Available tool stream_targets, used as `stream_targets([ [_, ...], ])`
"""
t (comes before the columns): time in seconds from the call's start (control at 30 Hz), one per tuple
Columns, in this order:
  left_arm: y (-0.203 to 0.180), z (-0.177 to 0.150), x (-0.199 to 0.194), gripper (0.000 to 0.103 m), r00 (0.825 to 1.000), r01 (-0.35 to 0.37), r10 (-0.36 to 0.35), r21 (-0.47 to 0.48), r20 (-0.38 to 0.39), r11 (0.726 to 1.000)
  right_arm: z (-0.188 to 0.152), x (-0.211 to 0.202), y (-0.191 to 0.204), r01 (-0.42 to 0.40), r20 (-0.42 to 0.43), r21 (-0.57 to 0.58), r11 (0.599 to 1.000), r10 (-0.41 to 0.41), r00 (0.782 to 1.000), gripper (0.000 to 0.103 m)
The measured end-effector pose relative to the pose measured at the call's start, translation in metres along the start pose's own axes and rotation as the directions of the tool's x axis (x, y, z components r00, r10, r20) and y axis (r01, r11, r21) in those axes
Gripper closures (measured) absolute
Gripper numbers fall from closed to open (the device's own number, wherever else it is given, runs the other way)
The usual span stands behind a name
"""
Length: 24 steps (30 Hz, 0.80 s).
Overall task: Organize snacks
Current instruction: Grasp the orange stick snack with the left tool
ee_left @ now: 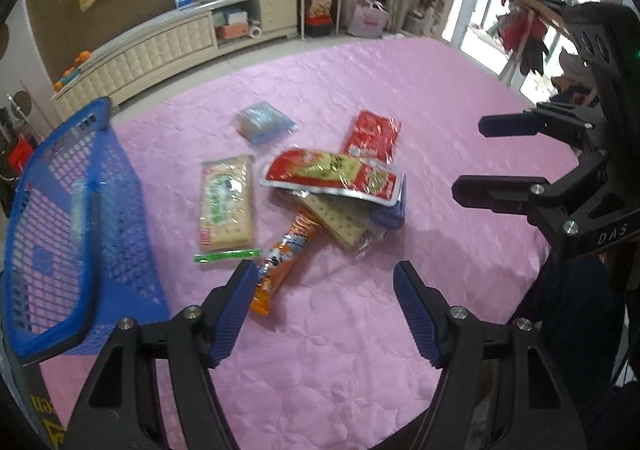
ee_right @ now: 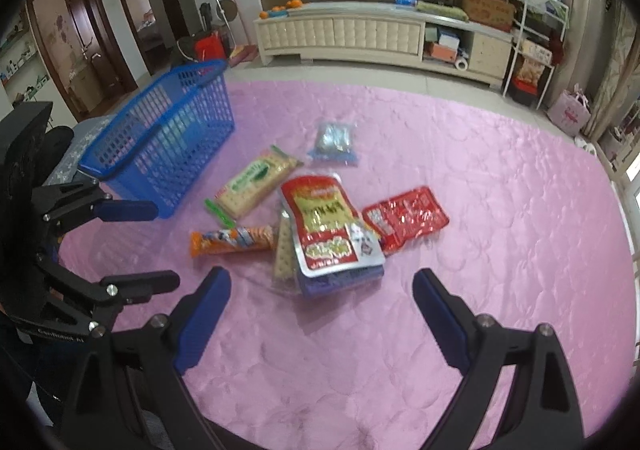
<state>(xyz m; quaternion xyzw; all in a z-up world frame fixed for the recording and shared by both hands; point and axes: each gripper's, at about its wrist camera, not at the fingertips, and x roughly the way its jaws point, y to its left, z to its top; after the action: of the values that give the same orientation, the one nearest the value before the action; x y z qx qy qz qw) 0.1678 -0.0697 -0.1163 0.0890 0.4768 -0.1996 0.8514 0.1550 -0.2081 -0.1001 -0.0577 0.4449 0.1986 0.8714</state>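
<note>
Several snack packs lie loose on a pink quilted bed (ee_left: 400, 98). A green cracker pack (ee_left: 228, 202) (ee_right: 256, 182), an orange tube pack (ee_left: 280, 262) (ee_right: 232, 239), a red-and-yellow pouch (ee_left: 336, 174) (ee_right: 324, 226) on a plain cracker pack (ee_left: 340, 222), a red pouch (ee_left: 372, 134) (ee_right: 404, 216) and a clear blue pack (ee_left: 264, 122) (ee_right: 334, 140). A blue basket (ee_left: 72, 218) (ee_right: 168, 138) stands at the left. My left gripper (ee_left: 324, 278) is open, near the orange pack. My right gripper (ee_right: 322, 282) (ee_left: 468, 158) is open, above the pile's near edge.
A small green stick pack (ee_left: 226, 256) (ee_right: 218, 212) lies by the cracker pack. A cream cabinet (ee_right: 380, 34) and shelves (ee_right: 536, 46) stand beyond the bed. The bed's far and right parts are bare quilt (ee_right: 500, 170).
</note>
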Motion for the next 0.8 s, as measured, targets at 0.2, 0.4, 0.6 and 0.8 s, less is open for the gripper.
stream_targets([
  [0.2,0.004,0.0,0.029,0.053,0.999,0.019,-0.018,0.009,-0.046,1.0,-0.01,0.02,-0.006,0.016,-0.014,-0.018,1.0,-0.016,1.0,0.009],
  [0.4,0.015,0.007,0.053,0.061,0.996,0.011,-0.01,0.02,-0.09,1.0,-0.012,0.034,-0.014,0.009,-0.02,-0.005,1.0,-0.009,1.0,0.009],
  [0.6,0.027,0.007,0.076,0.061,0.989,-0.009,0.01,0.007,-0.147,1.0,-0.018,0.044,-0.024,-0.007,-0.034,0.026,1.0,0.008,0.999,0.009],
  [0.8,0.032,0.002,0.089,0.077,0.984,-0.004,-0.003,-0.036,-0.177,0.999,-0.019,0.047,-0.029,-0.002,-0.047,0.039,0.999,0.004,0.999,0.009],
])
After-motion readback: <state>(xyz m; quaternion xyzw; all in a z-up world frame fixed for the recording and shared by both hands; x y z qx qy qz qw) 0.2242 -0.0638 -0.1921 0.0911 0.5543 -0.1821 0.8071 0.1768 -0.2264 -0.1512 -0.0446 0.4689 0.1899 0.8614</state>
